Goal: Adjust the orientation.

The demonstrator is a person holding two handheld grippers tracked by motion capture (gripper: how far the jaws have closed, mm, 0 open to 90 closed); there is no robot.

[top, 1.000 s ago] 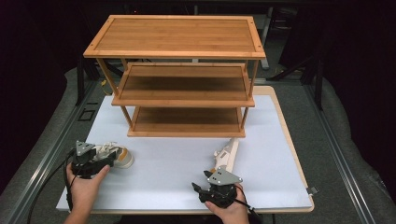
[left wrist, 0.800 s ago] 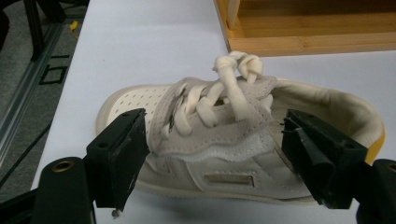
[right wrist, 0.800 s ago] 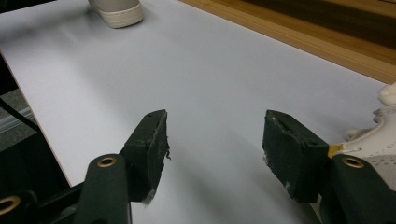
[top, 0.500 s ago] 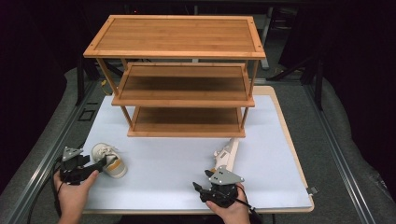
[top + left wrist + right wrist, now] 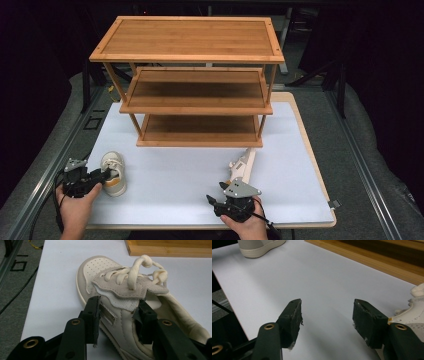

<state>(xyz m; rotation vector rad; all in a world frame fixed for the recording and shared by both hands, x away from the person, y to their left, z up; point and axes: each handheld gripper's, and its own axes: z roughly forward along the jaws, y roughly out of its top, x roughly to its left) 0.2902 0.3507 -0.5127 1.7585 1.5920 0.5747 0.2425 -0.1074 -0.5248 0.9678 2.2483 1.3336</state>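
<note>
- Shoes and a three-tier wooden rack (image 5: 190, 90) sit on a white table mat (image 5: 175, 195); I hold a two-jaw gripper in each hand at the near edge.
- One cream shoe (image 5: 113, 172) lies in front of the rack's left end, well apart from it, on its sole.
- My left gripper (image 5: 100, 177) is at that shoe. Its jaws have just been closing, and in the left gripper view they straddle the shoe's side wall (image 5: 120, 317) below the laces: one pad against the outer side, the other inside the opening. They look clamped on it.
- A second shoe (image 5: 243, 165) lies in front of the rack's right end, just before the bottom shelf.
- My right gripper (image 5: 220, 201) rests nearer to me than that shoe, jaws apart and empty; white mat shows between them (image 5: 327, 322).
- Step in hand, as I judge it: securing the left shoe for lifting.
- Next move likely calls for a firm pinch, then a lift toward a shelf, clearing its front edge.
</note>
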